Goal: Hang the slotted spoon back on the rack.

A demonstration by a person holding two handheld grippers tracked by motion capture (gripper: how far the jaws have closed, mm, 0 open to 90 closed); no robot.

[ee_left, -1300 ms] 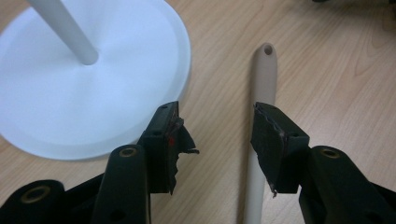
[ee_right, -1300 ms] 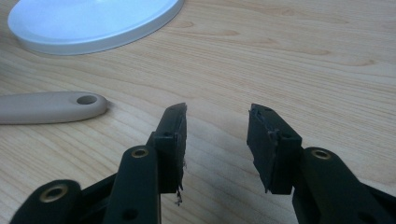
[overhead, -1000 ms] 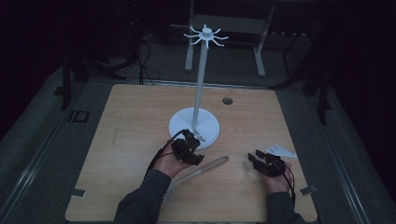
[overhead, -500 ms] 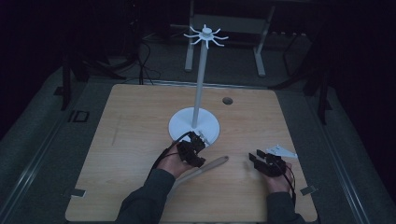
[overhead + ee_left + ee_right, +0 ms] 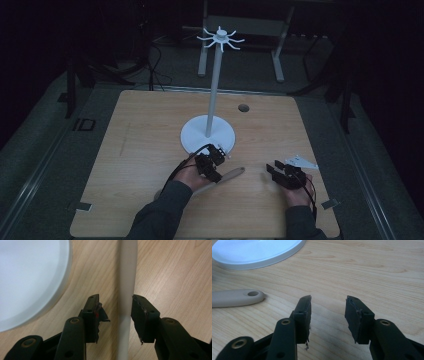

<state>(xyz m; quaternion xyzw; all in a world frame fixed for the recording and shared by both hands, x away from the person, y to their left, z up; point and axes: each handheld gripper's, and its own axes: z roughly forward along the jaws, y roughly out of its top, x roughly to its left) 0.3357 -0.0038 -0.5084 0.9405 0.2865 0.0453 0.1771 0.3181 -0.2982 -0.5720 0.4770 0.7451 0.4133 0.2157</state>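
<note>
My left claw (image 5: 115, 315) sits low over the worktop (image 5: 150, 150), jaws half open and just been closing in, with the beige handle (image 5: 126, 290) running between them; the right pad looks close against it, the left one shows a gap, no grip yet. The white stand base (image 5: 27, 277) lies just left of the handle. My right claw (image 5: 327, 315) hovers wide open over bare wood, holding nothing.
</note>
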